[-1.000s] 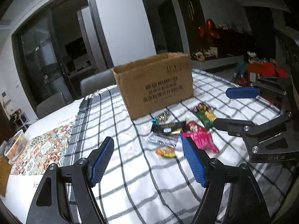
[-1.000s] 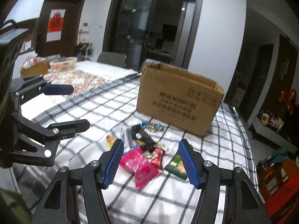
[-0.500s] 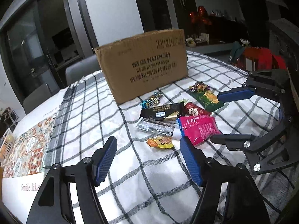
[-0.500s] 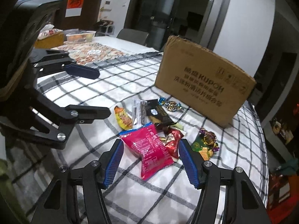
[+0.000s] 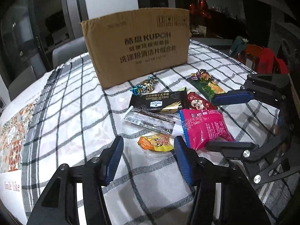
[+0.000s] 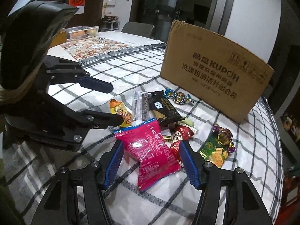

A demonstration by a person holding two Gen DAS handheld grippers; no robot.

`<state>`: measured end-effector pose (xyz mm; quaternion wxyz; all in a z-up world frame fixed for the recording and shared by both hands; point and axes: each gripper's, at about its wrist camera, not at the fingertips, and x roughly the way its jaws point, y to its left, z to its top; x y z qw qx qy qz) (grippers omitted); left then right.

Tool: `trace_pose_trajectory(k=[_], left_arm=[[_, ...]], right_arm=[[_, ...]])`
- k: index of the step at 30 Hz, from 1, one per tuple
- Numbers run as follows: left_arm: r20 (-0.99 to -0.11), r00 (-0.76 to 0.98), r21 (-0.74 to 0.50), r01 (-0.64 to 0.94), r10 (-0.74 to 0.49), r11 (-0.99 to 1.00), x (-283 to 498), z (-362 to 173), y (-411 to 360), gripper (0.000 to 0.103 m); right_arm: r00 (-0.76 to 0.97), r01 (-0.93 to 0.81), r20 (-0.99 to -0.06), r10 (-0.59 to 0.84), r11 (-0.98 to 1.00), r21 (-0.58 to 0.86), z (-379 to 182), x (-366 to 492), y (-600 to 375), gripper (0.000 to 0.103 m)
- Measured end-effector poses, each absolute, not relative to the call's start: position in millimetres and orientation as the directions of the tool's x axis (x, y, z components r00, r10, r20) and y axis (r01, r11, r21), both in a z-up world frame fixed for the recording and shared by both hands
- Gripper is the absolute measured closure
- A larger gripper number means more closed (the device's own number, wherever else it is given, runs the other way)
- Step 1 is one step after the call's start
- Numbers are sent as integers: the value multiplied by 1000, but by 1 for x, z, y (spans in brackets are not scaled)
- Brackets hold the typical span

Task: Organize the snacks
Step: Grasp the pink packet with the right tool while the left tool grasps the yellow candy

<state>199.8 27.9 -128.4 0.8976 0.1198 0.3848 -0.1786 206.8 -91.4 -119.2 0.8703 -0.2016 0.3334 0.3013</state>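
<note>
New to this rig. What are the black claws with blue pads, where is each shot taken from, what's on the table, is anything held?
They are two hand-held grippers, one per hand, each with a fisheye camera looking along its fingers. One view is from the left gripper, the other from the right gripper.

On the checked tablecloth lie snacks before a cardboard box: a pink packet, a small orange packet, a black cracker pack and wrapped candies.

Nothing is held. Left jaws have just been closing, astride the orange packet; right jaws stand open around the pink one.
</note>
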Motion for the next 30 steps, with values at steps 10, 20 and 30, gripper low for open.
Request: trace_pose_trajectory(k=[10,20,30], left_arm=[[-759,586,-20,415,-284,910,214,-136,26,66],[-754,594,-28,396,-280,918,209,-130,28,76],[-722,627,-57,367,-293,928,191,-117,33,84]], right_arm=[[554,-671,-719,420,736,-88,-124,216,-92,48],[572,-645,-709,411,760,-80,-120,211,-92,60],[617,-600,-671,412,798,-62,-101,199,-95,63]])
